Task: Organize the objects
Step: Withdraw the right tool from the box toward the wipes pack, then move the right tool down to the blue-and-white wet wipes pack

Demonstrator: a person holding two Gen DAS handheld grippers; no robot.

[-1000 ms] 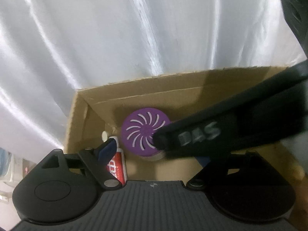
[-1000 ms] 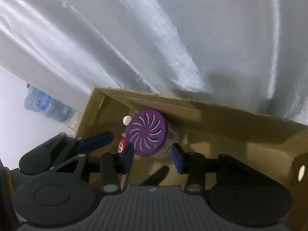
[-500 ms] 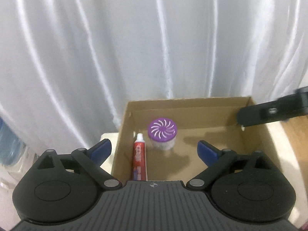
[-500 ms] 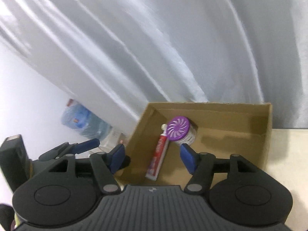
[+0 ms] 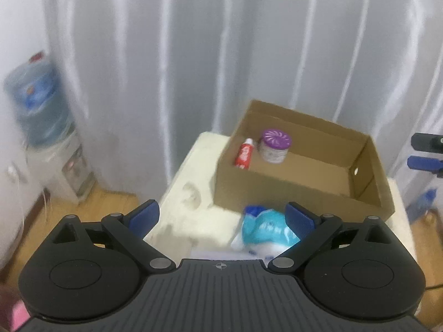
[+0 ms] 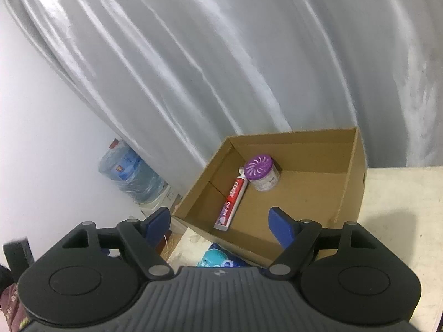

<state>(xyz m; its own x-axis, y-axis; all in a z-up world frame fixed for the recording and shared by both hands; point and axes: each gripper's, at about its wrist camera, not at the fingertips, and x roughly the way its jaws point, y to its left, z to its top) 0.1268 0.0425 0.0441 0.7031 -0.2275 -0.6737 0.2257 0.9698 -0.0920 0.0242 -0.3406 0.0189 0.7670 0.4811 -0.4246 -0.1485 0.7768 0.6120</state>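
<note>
— Cardboard box [image 6: 351,182], how much of it can you make out?
— Most of it. It sits open on the pale table [image 6: 401,193] in front of the white curtain [image 6: 221,55]. In the left wrist view its near wall hides the lower end of the toothpaste tube [image 5: 244,153], and everything there is smeared by blur.
— What lies inside?
— Two things: one red toothpaste tube lying flat near the left wall, and one jar with a purple vented lid [image 6: 261,172] just beside the tube's cap, in the far corner.
— Anything outside the box?
— One blue and white packet [image 5: 263,229] on the table just before the box, cut off by the gripper body; its print is unreadable. One water bottle [image 6: 130,174] stands on a dispenser at the left.
— And the claws?
— Left gripper [image 5: 221,215]: spread wide, nothing pinched. Right gripper [image 6: 220,222]: its jaws are opening, nothing between them; only its fingertips [image 5: 423,162] reach into the left view's right edge.
</note>
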